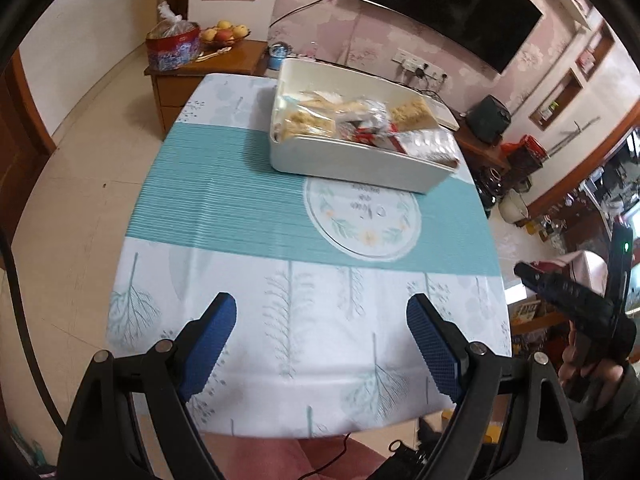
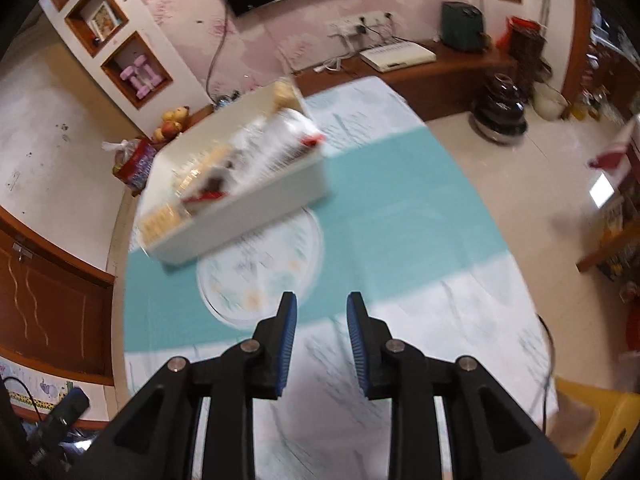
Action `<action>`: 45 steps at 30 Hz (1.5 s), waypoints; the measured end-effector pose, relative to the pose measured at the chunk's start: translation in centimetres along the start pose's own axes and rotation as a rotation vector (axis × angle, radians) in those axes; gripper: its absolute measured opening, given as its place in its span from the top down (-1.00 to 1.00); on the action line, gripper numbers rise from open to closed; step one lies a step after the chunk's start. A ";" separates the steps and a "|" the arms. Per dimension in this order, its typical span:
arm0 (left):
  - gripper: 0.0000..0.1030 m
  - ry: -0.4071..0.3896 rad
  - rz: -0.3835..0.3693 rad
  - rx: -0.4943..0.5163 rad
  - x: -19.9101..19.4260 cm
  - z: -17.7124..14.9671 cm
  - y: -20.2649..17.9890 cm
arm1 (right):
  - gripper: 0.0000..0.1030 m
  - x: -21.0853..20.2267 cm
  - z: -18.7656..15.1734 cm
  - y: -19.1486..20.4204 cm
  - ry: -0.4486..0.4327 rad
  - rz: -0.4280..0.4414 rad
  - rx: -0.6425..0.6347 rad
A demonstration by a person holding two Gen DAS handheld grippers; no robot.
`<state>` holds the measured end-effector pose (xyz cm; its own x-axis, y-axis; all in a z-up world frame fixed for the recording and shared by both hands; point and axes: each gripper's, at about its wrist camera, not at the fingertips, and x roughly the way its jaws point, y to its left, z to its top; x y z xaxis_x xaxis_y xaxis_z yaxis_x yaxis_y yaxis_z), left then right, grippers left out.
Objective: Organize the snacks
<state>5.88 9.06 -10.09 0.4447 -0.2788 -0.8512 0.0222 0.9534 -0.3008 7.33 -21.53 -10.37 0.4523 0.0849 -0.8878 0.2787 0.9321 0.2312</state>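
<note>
Tablecloth (image 1: 248,200) bears snack-filled white bin (image 1: 344,160); left tongs (image 1: 320,344) wide apart, right tongs (image 2: 321,344) narrowly parted, both empty.

Walls: pink floral wallpaper (image 1: 320,12) — dark TV (image 1: 448,4) mounted
Floor: pale glossy tiles (image 1: 80,184)
Furniture: wooden cabinet (image 1: 192,80) far left

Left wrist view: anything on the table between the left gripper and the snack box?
Nothing visible. Only bare tablecloth lies between the open, empty left gripper and the white box of snacks.
</note>
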 end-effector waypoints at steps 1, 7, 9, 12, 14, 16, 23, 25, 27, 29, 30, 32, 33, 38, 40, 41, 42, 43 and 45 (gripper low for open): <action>-0.68 -0.004 -0.005 0.011 -0.3 -0.3 -0.6 | 0.35 -0.5 -0.6 -0.7 0.004 -0.008 -0.008; -0.68 -0.050 -0.016 0.092 -2.8 -0.2 -3.6 | 0.28 -4.8 -3.8 -4.2 0.048 -0.021 -0.020; -0.68 -0.048 -0.006 0.125 -3.4 0.0 -4.5 | 0.28 -6.6 -4.3 -4.3 0.052 -0.017 -0.041; -0.68 -0.059 -0.008 0.185 -5.2 0.3 -6.1 | 0.08 -9.1 -4.6 -3.5 0.050 0.023 -0.081; -0.69 -0.067 0.003 0.207 -6.4 0.6 -6.9 | 0.00 -10.7 -4.5 -2.1 0.044 0.049 -0.118; -0.69 -0.082 0.029 0.228 -7.8 1.0 -7.7 | -0.01 -12.2 -4.2 -0.5 0.033 0.077 -0.161; -0.83 -0.218 0.103 0.232 -13.0 1.1 -10.1 | -0.45 -17.4 -3.2 6.1 -0.078 0.177 -0.260; -0.84 -0.246 0.129 0.200 -13.7 0.7 -10.3 | -0.46 -18.0 -3.6 7.4 -0.108 0.166 -0.270; -0.87 -0.290 0.211 0.159 -14.3 -0.1 -10.5 | -0.47 -18.1 -4.2 8.3 -0.133 0.152 -0.285; -0.93 -0.296 0.272 0.142 -14.1 -0.9 -10.4 | -0.47 -18.0 -4.9 8.5 -0.150 0.136 -0.280; -0.95 -0.294 0.279 0.134 -14.1 -1.2 -10.3 | -0.48 -17.8 -5.1 8.4 -0.150 0.141 -0.277; -0.96 -0.305 0.300 0.111 -14.3 -1.4 -10.0 | -0.55 -17.6 -5.5 8.1 -0.148 0.140 -0.272; -0.97 -0.312 0.307 0.109 -14.4 -1.5 -10.0 | -0.66 -17.7 -5.5 7.9 -0.158 0.133 -0.268; -0.99 -0.325 0.360 0.087 -14.5 -1.6 -10.0 | -0.85 -18.0 -5.6 8.1 -0.187 0.122 -0.308; -0.99 -0.316 0.367 0.083 -14.4 -1.6 -10.1 | -0.95 -18.0 -5.6 8.1 -0.182 0.120 -0.323; -0.99 -0.312 0.361 0.081 -14.2 -1.5 -10.1 | -0.97 -18.0 -5.5 8.0 -0.182 0.116 -0.326; -0.99 -0.311 0.356 0.081 -14.2 -1.4 -10.2 | -0.97 -18.1 -5.5 7.9 -0.184 0.111 -0.328; -0.99 -0.312 0.355 0.082 -14.2 -1.5 -10.4 | -0.97 -18.2 -5.4 7.9 -0.186 0.106 -0.331; -0.99 -0.313 0.353 0.085 -14.1 -1.5 -10.6 | -0.98 -18.3 -5.3 7.9 -0.189 0.101 -0.343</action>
<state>-1.95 2.71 4.46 0.6864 0.0990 -0.7204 -0.1113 0.9933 0.0304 -3.25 -13.84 5.55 0.6198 0.1458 -0.7711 -0.0596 0.9885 0.1390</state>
